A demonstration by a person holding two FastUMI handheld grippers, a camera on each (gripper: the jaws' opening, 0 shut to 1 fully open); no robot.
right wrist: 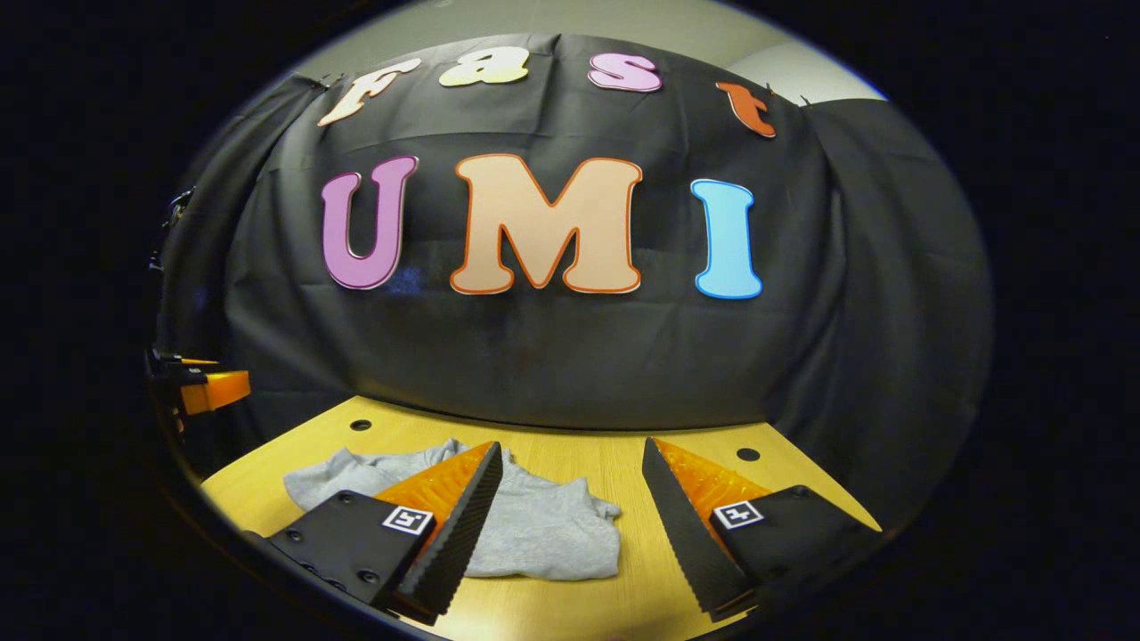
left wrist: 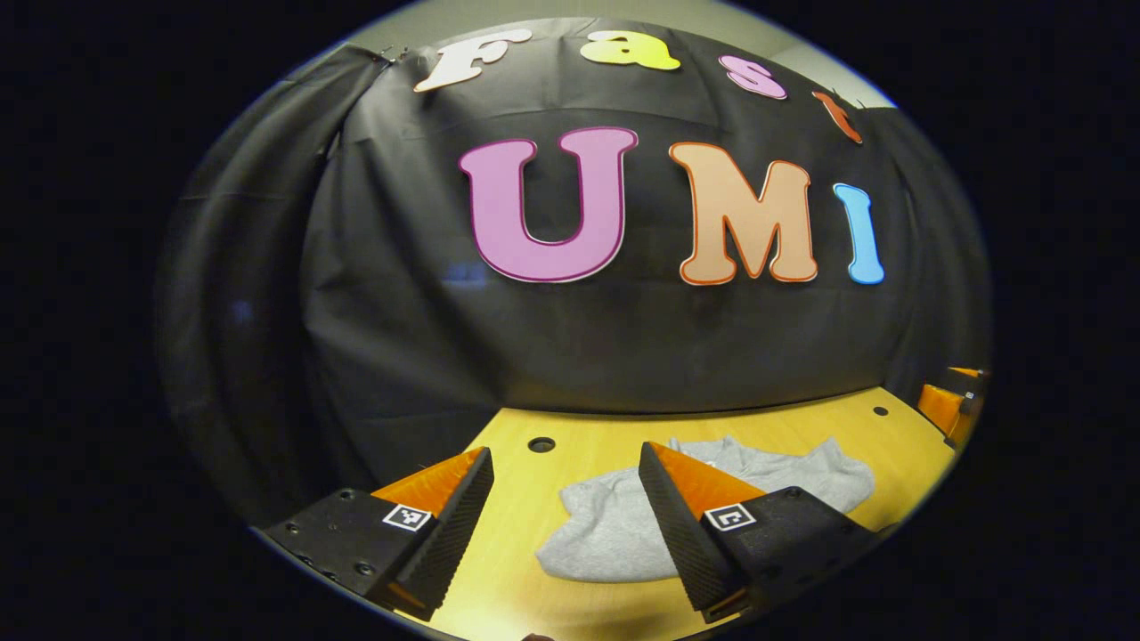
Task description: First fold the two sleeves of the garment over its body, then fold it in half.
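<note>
Centrally, the grey garment lies in a compact heap on the wooden tabletop, seemingly folded already, though I cannot trace its sleeves. My left gripper hangs above its near edge, released, jaws wide and empty; my right gripper hangs likewise, spread and holding nothing, the cloth beside its left finger. I judge the folding finished or nearly so; any next move calls for checking the edges.
</note>
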